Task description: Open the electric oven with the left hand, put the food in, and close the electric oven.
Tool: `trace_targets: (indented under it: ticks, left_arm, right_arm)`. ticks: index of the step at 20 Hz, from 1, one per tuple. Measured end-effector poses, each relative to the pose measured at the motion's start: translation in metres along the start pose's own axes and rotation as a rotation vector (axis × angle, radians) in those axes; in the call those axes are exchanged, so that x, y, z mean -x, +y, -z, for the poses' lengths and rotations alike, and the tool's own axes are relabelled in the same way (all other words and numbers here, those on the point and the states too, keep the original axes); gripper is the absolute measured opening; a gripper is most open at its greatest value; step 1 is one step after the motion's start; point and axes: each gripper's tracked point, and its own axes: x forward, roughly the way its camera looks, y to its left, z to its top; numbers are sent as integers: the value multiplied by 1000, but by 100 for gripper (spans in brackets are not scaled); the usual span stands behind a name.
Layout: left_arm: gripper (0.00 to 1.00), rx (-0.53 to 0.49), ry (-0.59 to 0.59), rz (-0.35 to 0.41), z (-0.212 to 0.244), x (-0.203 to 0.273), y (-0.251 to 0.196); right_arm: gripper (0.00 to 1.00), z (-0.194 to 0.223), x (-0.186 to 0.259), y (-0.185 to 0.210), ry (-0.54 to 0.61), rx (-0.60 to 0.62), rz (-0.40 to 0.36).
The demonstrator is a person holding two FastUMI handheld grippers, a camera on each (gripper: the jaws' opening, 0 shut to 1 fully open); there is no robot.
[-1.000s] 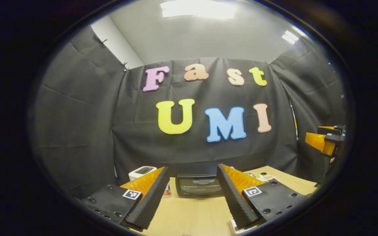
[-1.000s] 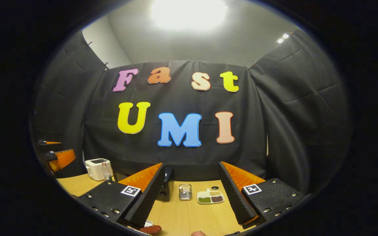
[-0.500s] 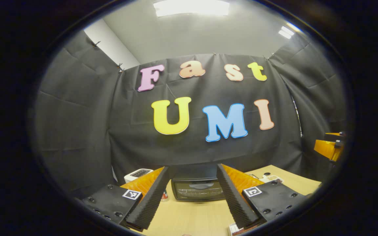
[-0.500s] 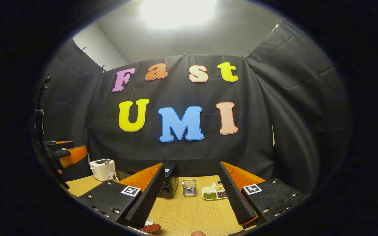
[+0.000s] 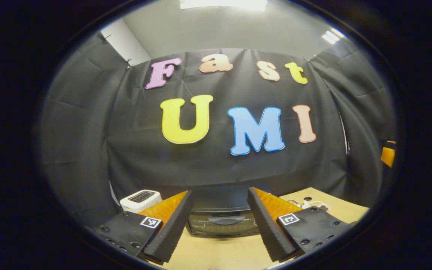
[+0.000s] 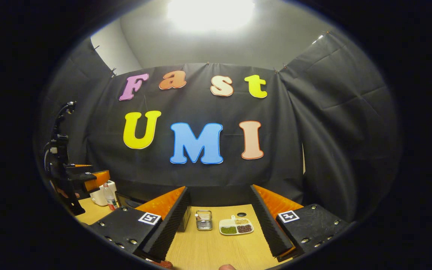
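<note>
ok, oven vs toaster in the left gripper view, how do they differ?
The oven is black and wide, with a glass door that is shut; the toaster is white and narrower, with a dark top. The oven sits straight ahead between the fingers of the open left gripper; the toaster stands off to its left. Both rest on the wooden table.
</note>
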Motion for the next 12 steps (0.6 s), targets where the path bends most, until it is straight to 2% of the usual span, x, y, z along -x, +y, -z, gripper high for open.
trace_targets:
  ticks: [4, 6, 7, 8, 12]
  left_arm:
    - [91, 17, 60, 44, 33, -47, -4]
    - [90, 31, 101, 64, 52, -67, -8]
    - [90, 38, 124, 72, 64, -75, -10]
    - [98, 43, 145, 80, 75, -83, -10]
    - [98, 18, 202, 101, 109, -115, -16]
  right_arm:
    - [98, 1, -8, 3, 10, 29, 42]
    - [98, 4, -11, 3, 23, 45, 65]
    - [98, 5, -12, 3, 30, 51, 75]
    - [98, 5, -13, 2, 36, 57, 86]
    - [98, 2, -15, -6, 42, 78, 155]
